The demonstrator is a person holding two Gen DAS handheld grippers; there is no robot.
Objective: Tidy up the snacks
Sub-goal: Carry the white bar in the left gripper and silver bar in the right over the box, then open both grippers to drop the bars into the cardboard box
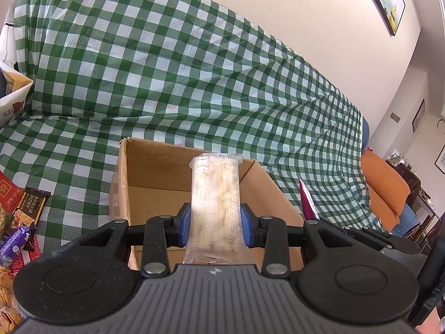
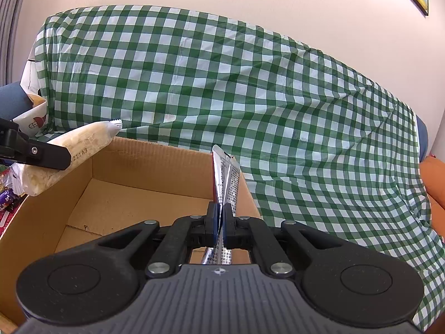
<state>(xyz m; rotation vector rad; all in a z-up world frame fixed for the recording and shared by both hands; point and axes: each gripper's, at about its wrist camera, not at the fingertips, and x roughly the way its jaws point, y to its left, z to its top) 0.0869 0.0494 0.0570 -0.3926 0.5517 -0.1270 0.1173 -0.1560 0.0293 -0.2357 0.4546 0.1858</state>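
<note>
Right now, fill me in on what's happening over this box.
A person holds a claw in each hand above an open cardboard box on a green checked cloth. The left claw grips a clear pack of pale crackers; the right claw is shut on a thin silver foil sachet. The visible box floor is bare. More snacks lie left of the box.

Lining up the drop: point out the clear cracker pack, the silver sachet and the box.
Clear cracker pack (image 1: 215, 194), left wrist view, mid-wrapper.
Silver sachet (image 2: 226, 178), right wrist view, upper half.
Box (image 2: 155, 157), right wrist view, far wall.
</note>
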